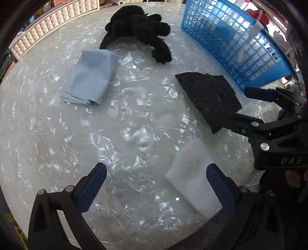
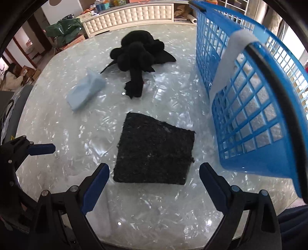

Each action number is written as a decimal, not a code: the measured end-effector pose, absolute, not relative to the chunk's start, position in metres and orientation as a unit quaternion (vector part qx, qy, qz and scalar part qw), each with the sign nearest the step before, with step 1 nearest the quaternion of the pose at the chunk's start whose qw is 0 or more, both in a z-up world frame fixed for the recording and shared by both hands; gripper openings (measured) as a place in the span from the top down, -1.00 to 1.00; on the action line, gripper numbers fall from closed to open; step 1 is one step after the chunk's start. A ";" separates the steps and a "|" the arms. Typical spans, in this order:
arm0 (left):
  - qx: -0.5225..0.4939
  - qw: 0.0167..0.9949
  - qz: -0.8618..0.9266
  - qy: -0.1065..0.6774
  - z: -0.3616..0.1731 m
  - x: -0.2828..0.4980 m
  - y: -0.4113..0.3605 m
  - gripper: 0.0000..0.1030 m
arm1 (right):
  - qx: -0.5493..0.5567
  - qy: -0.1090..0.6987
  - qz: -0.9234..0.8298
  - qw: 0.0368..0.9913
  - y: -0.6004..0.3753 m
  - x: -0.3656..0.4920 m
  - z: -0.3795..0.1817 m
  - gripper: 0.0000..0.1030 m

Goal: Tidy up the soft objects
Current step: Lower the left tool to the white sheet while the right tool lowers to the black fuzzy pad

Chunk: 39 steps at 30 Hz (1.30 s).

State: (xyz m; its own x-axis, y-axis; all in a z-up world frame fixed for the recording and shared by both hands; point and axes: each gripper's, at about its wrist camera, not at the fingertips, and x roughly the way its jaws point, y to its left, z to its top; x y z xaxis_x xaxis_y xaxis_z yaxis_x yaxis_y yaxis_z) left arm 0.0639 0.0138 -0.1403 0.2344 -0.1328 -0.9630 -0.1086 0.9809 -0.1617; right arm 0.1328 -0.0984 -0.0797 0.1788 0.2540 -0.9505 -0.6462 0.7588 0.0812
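Observation:
A black plush toy (image 1: 140, 28) (image 2: 136, 57) lies at the far side of the table. A folded light-blue cloth (image 1: 90, 77) (image 2: 86, 92) lies left of it. A dark felt pad (image 1: 209, 98) (image 2: 154, 150) lies flat beside the blue mesh basket (image 1: 236, 40) (image 2: 256, 107). A white sponge (image 1: 192, 173) rests near the table's front edge, just left of my left gripper's right finger. My left gripper (image 1: 156, 184) is open above the table. My right gripper (image 2: 154, 184) is open, its fingers either side of the pad's near edge. A white foam strip (image 2: 231, 61) hangs over the basket's rim.
The pearly glass table (image 1: 115, 134) (image 2: 57, 115) has a curved front edge. A padded white bench (image 1: 50, 25) (image 2: 129, 15) stands beyond it. A person (image 2: 11, 78) sits far off at the left. Boxes and a green bag (image 2: 63, 28) clutter the floor behind.

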 end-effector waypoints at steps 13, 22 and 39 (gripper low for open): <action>-0.094 0.770 -0.004 0.631 -0.160 0.081 0.011 -0.80 | -0.194 0.551 0.274 0.764 -0.101 0.145 -0.095 -0.83; -0.101 0.769 -0.017 0.631 -0.149 0.083 0.006 0.20 | -0.197 0.548 0.277 0.764 -0.097 0.140 -0.100 -0.83; -0.135 0.776 -0.034 0.616 -0.140 0.054 0.022 0.75 | -0.175 0.539 0.321 0.759 -0.085 0.121 -0.102 0.63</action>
State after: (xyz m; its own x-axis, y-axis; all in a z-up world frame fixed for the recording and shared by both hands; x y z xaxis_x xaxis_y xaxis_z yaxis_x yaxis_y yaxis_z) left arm 0.0541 0.0222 -0.1403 0.2395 -0.2185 -0.9460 -0.1128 0.9615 -0.2506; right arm 0.1209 -0.0847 -0.1017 0.2136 0.2978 -0.9304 -0.6756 0.7329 0.0795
